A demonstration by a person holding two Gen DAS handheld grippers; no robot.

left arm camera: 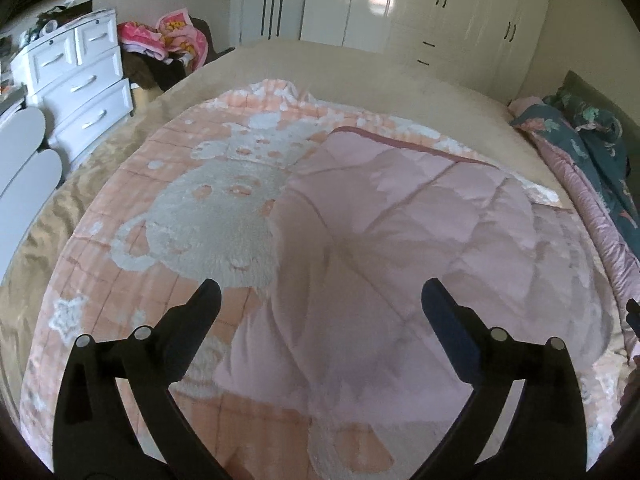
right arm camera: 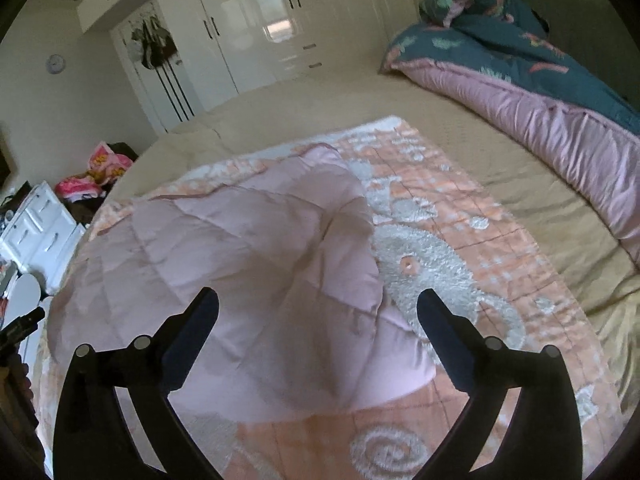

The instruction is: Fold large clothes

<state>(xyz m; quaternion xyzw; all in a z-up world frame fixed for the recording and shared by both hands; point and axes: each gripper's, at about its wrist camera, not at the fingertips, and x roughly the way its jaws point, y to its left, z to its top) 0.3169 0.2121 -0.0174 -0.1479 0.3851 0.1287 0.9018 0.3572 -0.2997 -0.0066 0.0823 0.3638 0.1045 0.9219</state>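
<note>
Both jaws of my left gripper (left arm camera: 320, 300) and right gripper (right arm camera: 318, 304) gape empty over the peach blanket (left arm camera: 132, 280), mid-frame on the bed (right arm camera: 500, 152), one pink-backed flap (right arm camera: 248, 248) folded over, further folds remaining.

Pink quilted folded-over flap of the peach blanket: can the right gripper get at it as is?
Probably yes. The right gripper is open and empty, the pink quilted flap lies directly ahead between the fingers' line, and nothing covers it.
</note>
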